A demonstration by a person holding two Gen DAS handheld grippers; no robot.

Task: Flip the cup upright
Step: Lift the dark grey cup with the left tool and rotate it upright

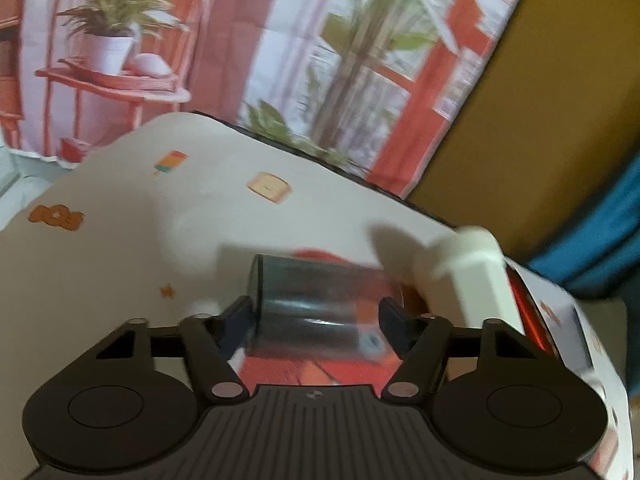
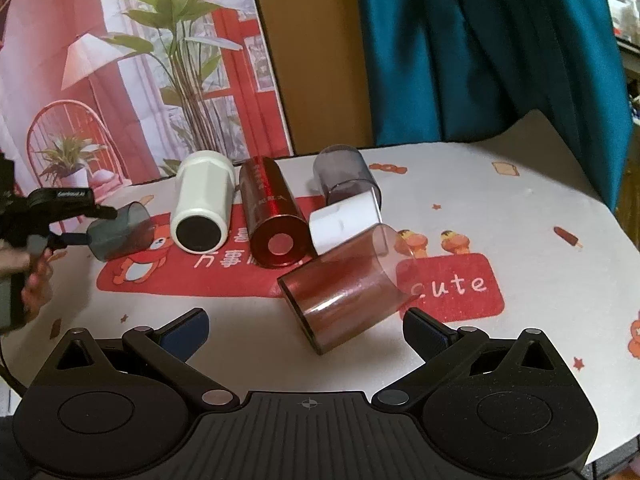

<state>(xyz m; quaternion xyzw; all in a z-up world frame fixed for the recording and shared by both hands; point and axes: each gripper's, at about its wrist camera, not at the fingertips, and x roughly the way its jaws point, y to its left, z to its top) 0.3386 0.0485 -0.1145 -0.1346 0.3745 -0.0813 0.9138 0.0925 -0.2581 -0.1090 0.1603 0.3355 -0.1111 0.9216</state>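
My left gripper (image 1: pixel 316 316) is shut on a clear grey cup (image 1: pixel 316 304), held tilted on its side above the table. The same cup (image 2: pixel 120 232) and left gripper (image 2: pixel 100 224) show at the left of the right wrist view. My right gripper (image 2: pixel 306 330) is open and empty, just in front of a clear brown cup (image 2: pixel 344 284) lying on its side on the table, its mouth toward the camera. A second grey cup (image 2: pixel 346 176) lies on its side farther back.
A white cylinder (image 2: pixel 202 204), a red cylinder (image 2: pixel 272 216) and a white cup (image 2: pixel 344 220) lie on their sides mid-table. The round table (image 2: pixel 520 208) has a red mat (image 2: pixel 456 284). A printed backdrop (image 2: pixel 120 60) and blue curtain (image 2: pixel 480 48) stand behind.
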